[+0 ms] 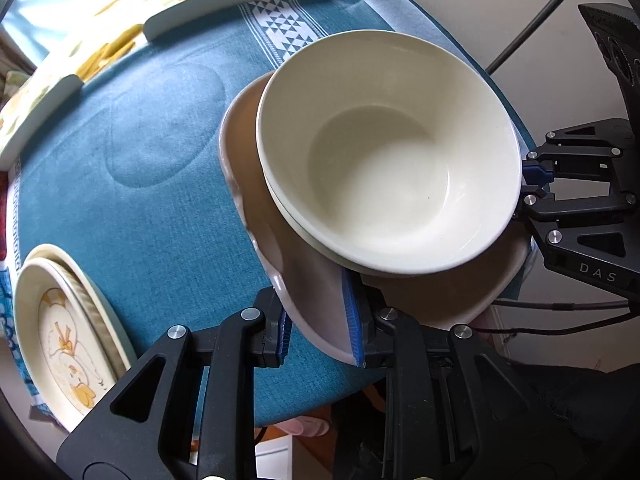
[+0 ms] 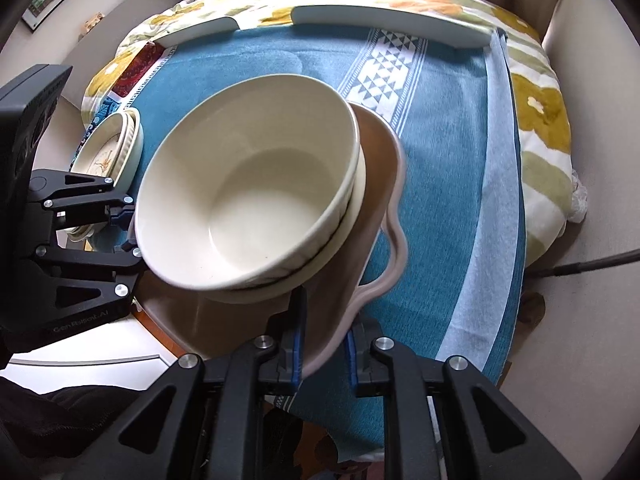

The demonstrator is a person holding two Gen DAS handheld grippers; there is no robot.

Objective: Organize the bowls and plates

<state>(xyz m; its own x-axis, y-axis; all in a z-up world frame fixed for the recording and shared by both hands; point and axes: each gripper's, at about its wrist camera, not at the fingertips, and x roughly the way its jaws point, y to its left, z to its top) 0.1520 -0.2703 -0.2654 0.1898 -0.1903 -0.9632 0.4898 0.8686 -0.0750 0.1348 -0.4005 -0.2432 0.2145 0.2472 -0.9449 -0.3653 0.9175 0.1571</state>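
Observation:
Two nested cream bowls (image 1: 384,160) (image 2: 256,184) sit on a pale pink plate with a wavy rim (image 1: 248,184) (image 2: 384,184). My left gripper (image 1: 320,332) is shut on the plate's near rim, which passes between its blue pads. In the same view my right gripper (image 1: 528,184) pinches the opposite rim, under the bowls' edge. The right wrist view shows my right gripper (image 2: 324,356) shut on the plate rim, and my left gripper (image 2: 128,224) at the left, clamped on the far side. The plate juts past the table's near edge.
A blue cloth (image 1: 140,160) (image 2: 440,208) covers the table. A stack of duck-patterned dishes (image 1: 68,332) (image 2: 112,148) stands at one side. Long white plates (image 1: 240,0) (image 2: 392,20) lie along the far edge on a floral cloth. A black cable (image 2: 592,266) runs off right.

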